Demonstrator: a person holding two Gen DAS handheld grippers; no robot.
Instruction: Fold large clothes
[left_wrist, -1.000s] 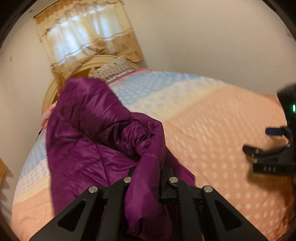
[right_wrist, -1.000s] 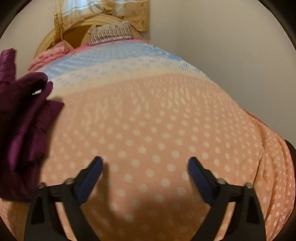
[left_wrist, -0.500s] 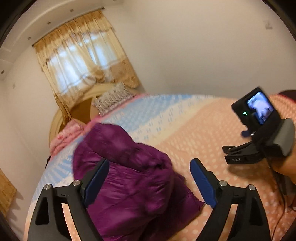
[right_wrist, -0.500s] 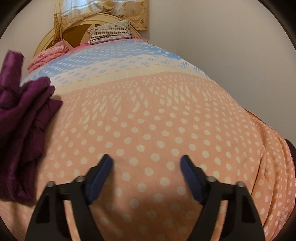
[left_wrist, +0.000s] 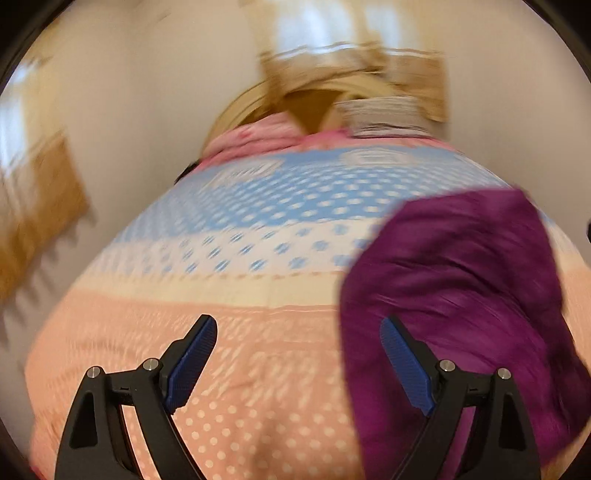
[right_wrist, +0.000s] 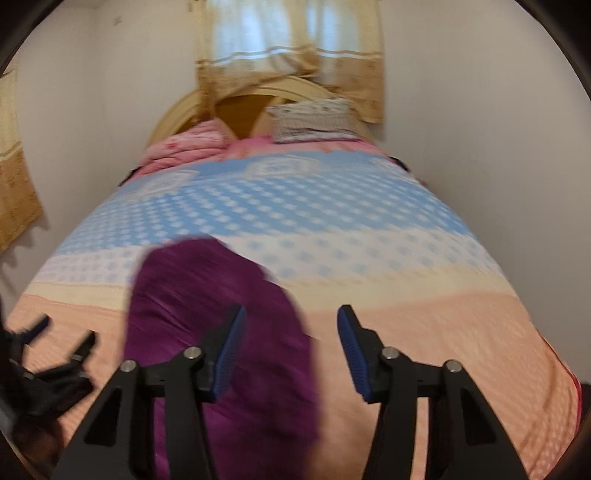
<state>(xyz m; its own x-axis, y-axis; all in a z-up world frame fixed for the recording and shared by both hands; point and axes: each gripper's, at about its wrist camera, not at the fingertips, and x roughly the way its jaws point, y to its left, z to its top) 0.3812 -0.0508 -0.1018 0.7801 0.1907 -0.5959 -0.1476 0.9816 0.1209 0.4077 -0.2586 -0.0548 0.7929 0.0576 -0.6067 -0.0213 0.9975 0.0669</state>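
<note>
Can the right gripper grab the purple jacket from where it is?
Probably yes. The right gripper is open and holds nothing, and the purple jacket lies on the bed just ahead, to its left. Nothing sits between them.

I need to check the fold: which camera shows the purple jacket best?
The left wrist view: the purple jacket fills its right side, mostly unobstructed though motion-blurred. The right wrist view shows it lower centre-left, also blurred and partly hidden behind that gripper's left finger.

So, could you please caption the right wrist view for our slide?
Open right gripper above a bundled purple jacket on the polka-dot bedspread.
</note>
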